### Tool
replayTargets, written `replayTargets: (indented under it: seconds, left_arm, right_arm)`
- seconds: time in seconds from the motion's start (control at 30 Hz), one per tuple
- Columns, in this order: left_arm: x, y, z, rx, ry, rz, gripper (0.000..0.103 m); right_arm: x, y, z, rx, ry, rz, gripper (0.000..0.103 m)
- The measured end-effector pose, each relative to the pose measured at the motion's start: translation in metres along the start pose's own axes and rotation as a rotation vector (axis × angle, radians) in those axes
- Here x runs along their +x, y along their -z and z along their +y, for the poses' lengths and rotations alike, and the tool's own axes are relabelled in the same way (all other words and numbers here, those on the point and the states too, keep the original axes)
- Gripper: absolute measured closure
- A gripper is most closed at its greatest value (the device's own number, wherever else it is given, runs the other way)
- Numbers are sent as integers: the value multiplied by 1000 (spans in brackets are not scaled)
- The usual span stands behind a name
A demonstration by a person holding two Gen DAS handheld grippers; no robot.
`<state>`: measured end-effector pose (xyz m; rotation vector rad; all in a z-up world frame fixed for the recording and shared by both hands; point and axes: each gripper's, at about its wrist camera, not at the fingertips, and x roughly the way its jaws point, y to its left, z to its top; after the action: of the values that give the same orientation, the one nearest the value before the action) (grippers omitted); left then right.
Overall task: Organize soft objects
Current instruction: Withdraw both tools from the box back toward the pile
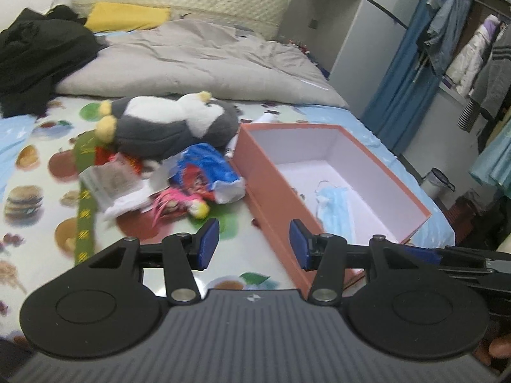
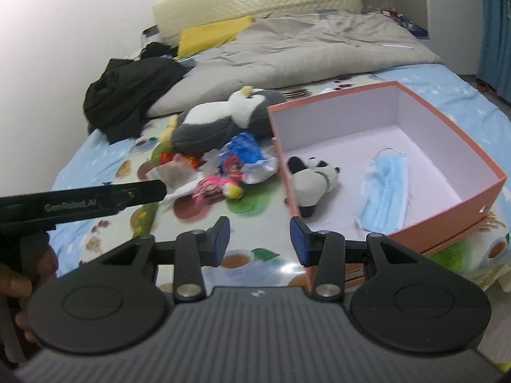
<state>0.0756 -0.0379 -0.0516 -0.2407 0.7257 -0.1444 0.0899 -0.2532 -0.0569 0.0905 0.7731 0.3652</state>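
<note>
Both hand-held grippers hover over the bed (image 1: 38, 159), tilted downward.
Left hand-held gripper (image 1: 254, 244) and right hand-held gripper (image 2: 259, 241): jaws apart, empty, near the box (image 2: 447, 121).

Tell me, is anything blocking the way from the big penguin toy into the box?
Nothing visible does. The penguin toy lies on the bed right beside the open orange box. Inside the box sit only a small panda and a blue mask, with bare floor left behind them. Both tongs, left and right, are open and empty.
</note>
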Motion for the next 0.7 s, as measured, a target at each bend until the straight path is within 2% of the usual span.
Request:
replayTargets:
  seconds: [0.4,0.7]
  left_arm:
    - [-32,30,37,-82,-60,-21,48]
    - [-7,24,76,-216,-62,4,48]
  right_arm:
    - [-2,32,47,-91,-62,36,58]
    - [33,28,61,-125,-73,59,58]
